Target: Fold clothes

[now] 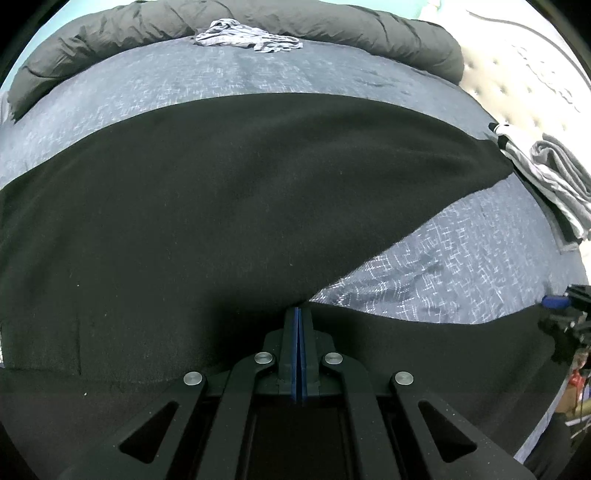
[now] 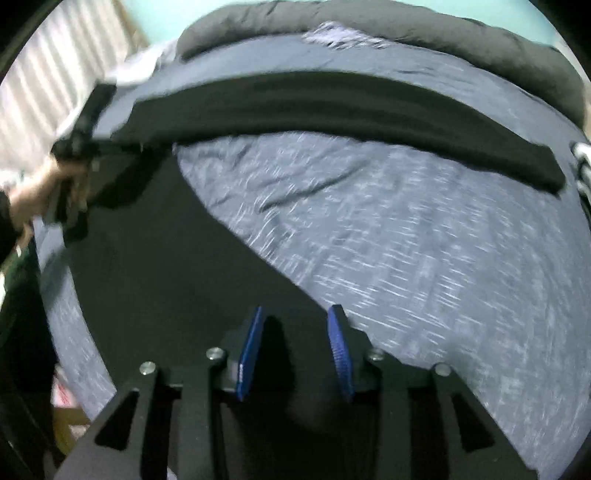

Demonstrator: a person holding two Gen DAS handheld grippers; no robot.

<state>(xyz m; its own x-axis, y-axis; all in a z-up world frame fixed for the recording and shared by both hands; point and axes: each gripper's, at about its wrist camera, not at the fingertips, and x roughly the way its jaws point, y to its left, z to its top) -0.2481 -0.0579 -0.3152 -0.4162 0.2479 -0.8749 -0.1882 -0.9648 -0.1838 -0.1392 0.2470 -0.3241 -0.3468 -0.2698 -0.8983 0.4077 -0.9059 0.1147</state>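
- Our left gripper (image 1: 297, 314) had its jaws pressed together on an edge of the large black fleece garment (image 1: 221, 206).
- Our right gripper (image 2: 295, 321) had its jaws parted, nothing visibly pinched between the blue pads (image 2: 340, 350), with black cloth lying just beneath and to their left.
- The garment lay on the grey-blue patterned bed cover (image 2: 406, 258); its long axis ran crosswise ahead of both grippers, one end reaching towards the stack of folded grey and striped clothes (image 1: 554, 184).
- We judged the left hand (image 2: 33, 195) better placed, already holding the cloth.
- A crumpled pale grey garment (image 1: 247, 37) sat at the far side against the rolled dark grey duvet (image 1: 332, 26).
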